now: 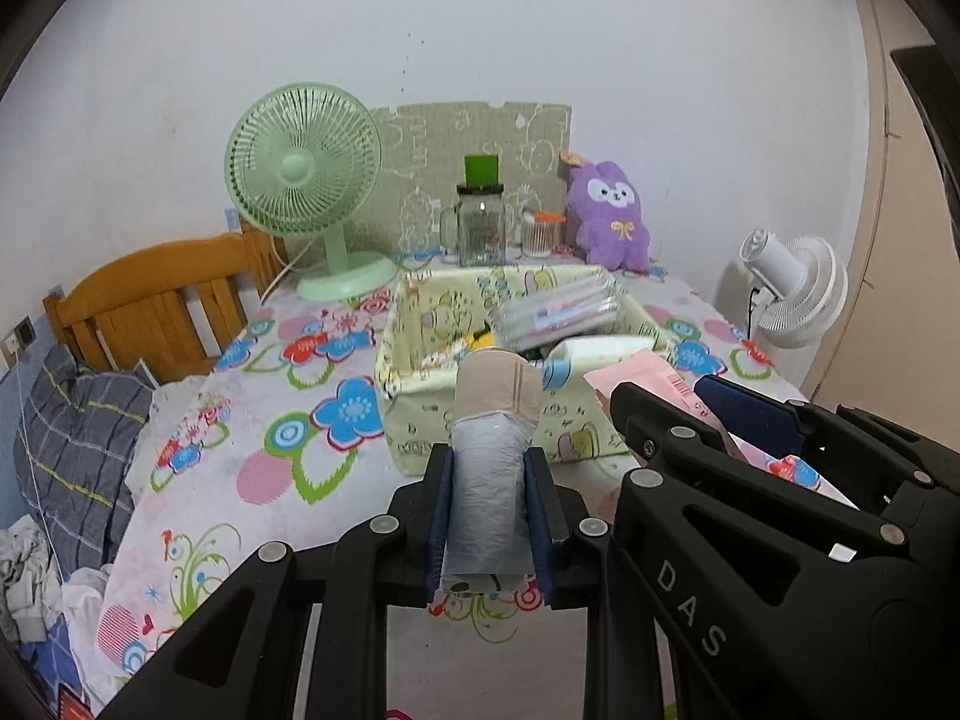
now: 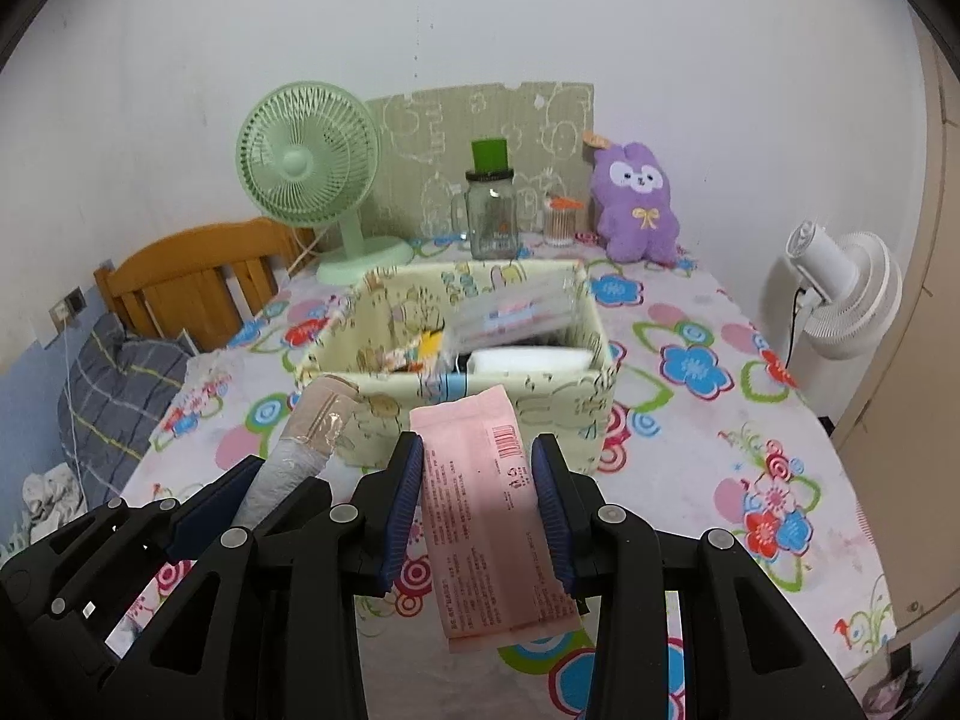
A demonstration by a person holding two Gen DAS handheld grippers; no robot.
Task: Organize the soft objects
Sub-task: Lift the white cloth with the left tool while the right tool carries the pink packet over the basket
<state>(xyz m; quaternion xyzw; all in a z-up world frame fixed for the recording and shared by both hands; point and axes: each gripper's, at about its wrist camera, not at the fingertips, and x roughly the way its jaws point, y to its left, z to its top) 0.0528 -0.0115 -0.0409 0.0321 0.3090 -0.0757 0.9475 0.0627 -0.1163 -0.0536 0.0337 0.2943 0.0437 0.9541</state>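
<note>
My left gripper (image 1: 487, 468) is shut on a grey roll of bags with a beige paper band (image 1: 489, 480) and holds it above the table, just short of the pale yellow fabric basket (image 1: 414, 420). The roll also shows in the right wrist view (image 2: 300, 450). My right gripper (image 2: 477, 462) is shut on a flat pink packet (image 2: 489, 516), held in front of the basket (image 2: 552, 408). The basket holds a clear pack (image 1: 555, 309), a white pack (image 2: 528, 359) and other small items. The right gripper and the packet (image 1: 639, 375) show at the right of the left wrist view.
A flowered cloth (image 2: 720, 420) covers the table. At the back stand a green fan (image 1: 306, 180), a glass jar with a green lid (image 1: 480, 222), a swab jar (image 1: 538, 234) and a purple plush (image 1: 609, 216). A white fan (image 2: 840, 294) is on the right, a wooden bed (image 1: 150, 300) on the left.
</note>
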